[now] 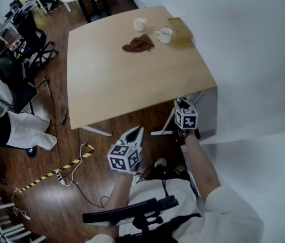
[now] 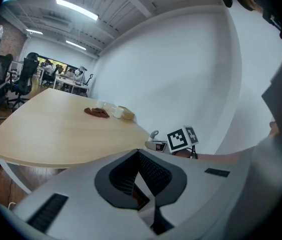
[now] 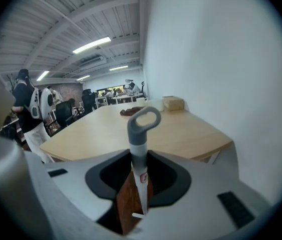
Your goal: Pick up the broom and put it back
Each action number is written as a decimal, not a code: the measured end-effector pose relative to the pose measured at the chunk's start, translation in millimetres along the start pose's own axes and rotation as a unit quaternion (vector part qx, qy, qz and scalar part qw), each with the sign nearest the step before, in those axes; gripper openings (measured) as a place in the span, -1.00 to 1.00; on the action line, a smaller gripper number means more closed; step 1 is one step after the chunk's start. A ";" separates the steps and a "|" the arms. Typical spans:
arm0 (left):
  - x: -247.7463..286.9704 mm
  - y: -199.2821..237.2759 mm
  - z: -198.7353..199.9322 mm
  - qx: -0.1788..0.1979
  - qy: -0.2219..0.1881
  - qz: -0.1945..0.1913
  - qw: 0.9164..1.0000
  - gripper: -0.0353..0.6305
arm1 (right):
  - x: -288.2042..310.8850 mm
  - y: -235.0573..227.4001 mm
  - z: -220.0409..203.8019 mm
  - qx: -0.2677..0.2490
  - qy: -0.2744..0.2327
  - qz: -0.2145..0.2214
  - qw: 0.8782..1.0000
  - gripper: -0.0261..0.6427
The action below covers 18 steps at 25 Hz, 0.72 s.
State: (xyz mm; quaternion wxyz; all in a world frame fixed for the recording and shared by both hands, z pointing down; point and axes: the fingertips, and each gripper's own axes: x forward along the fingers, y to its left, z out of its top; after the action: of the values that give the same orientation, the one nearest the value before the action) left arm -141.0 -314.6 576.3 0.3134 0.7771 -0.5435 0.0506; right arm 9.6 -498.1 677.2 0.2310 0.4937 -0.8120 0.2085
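Note:
The broom shows only as its handle [image 3: 137, 149]: a white shaft with a grey collar and a grey hanging loop, upright between the jaws of my right gripper [image 3: 136, 160]. Brown floor is visible left of the shaft, so the pads stand open around it. In the head view the right gripper [image 1: 181, 105] is at the near right corner of the wooden table [image 1: 107, 85], close to the white wall. The grey loop [image 2: 154, 133] also shows beside the right gripper's marker cube. My left gripper [image 1: 133, 131] hangs lower left, shut and empty. The broom head is hidden.
On the table's far side are two white cups [image 1: 140, 24], a brown cloth [image 1: 138, 44] and a tan box [image 1: 180, 28]. Office chairs [image 1: 28, 39] and a person in white [image 1: 26, 130] are at the left. Cables [image 1: 76, 161] and striped tape [image 1: 56, 173] lie on the floor.

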 end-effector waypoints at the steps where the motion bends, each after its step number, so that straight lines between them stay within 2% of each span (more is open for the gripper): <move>1: -1.9 -2.2 -0.7 0.001 0.000 -0.004 1.000 -0.93 | -5.9 3.0 -7.0 0.000 0.005 0.002 1.000 -0.54; 4: -10.6 -8.8 -0.2 0.007 -0.005 -0.016 1.000 -0.93 | -29.9 14.0 -12.7 -0.014 0.007 0.005 1.000 -0.55; 7: -21.3 -14.0 1.6 0.014 -0.011 -0.025 1.000 -0.93 | -58.2 23.1 1.0 -0.030 -0.016 0.009 0.999 -0.55; 12: -36.2 -18.2 7.8 0.025 -0.023 -0.034 0.999 -0.93 | -111.9 39.2 59.9 -0.055 -0.067 0.013 0.996 -0.55; 18: -45.9 -19.4 19.6 0.037 -0.040 -0.036 0.998 -0.93 | -176.5 63.7 137.8 -0.060 -0.144 0.024 0.987 -0.55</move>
State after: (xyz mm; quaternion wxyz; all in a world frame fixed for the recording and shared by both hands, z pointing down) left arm -147.7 -283.7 533.0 0.2642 0.8086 -0.5250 0.0283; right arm 0.8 -424.6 456.4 0.1358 0.4846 -0.8593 0.0914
